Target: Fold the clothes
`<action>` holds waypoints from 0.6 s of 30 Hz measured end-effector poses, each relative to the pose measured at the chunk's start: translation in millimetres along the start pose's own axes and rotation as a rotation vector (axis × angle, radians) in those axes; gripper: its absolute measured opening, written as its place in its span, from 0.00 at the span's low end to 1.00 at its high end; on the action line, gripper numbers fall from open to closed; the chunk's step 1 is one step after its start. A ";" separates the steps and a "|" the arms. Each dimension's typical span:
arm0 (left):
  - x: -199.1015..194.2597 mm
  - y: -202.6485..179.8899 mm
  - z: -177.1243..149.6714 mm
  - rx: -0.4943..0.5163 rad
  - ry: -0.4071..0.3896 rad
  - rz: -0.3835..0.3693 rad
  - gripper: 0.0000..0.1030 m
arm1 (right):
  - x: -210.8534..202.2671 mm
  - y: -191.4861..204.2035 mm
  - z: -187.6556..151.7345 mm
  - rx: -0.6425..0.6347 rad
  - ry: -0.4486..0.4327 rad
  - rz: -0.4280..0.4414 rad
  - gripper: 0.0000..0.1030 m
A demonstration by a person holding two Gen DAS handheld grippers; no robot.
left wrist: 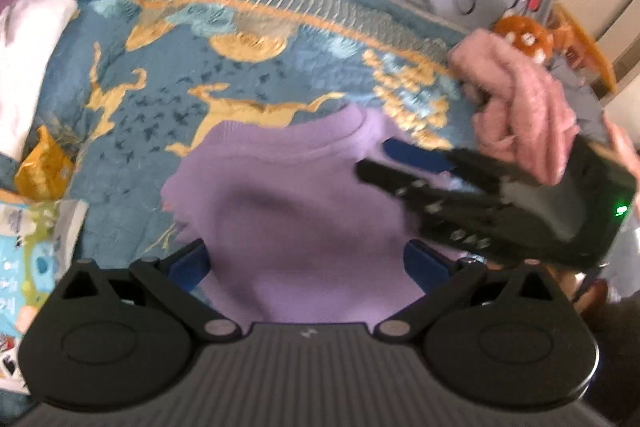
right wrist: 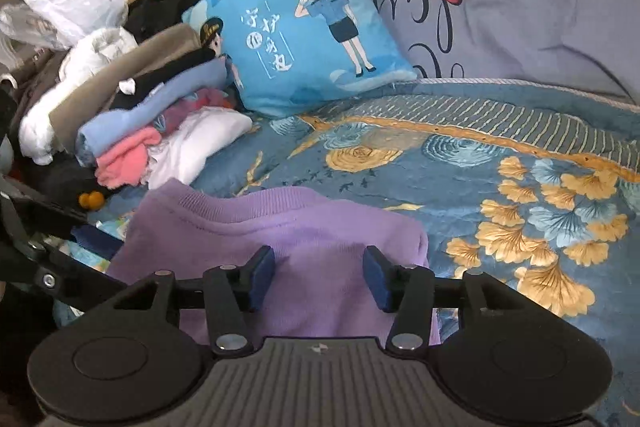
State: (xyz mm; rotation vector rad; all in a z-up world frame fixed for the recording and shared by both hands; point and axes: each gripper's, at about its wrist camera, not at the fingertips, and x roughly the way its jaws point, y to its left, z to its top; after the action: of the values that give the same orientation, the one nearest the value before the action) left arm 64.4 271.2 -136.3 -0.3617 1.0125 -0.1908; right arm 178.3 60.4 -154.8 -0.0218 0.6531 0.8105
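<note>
A purple sweater (right wrist: 276,247) is laid folded on the blue flowered bedspread (right wrist: 500,163), near a pile of clothes (right wrist: 132,123). The right gripper (right wrist: 320,279) is held half open above it, with nothing pinched. The left gripper (left wrist: 308,267) is spread wide over the sweater and seems empty, though the picture is blurred.

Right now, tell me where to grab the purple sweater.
Probably pinch the purple sweater at its right folded edge, coming in from the bare bedspread side with the right tool. That edge looks raised and unobstructed; the clothes pile crowds the left.
</note>
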 end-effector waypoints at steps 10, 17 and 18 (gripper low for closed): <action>-26.4 33.5 19.1 -0.116 -0.111 -0.156 1.00 | -81.2 2.3 -9.9 0.171 -0.166 -0.208 0.62; -50.5 68.5 21.4 -0.293 -0.268 -0.028 1.00 | -102.6 20.3 -43.4 0.178 -0.133 -0.255 0.62; -50.9 67.7 21.9 -0.286 -0.271 -0.091 1.00 | -104.0 23.2 -44.6 0.174 -0.137 -0.259 0.62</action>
State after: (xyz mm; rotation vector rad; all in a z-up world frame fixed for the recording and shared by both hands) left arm 56.0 354.7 -111.3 -0.6767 0.7559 -0.0750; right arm 86.2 -4.1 -128.5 0.1045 0.5746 0.4991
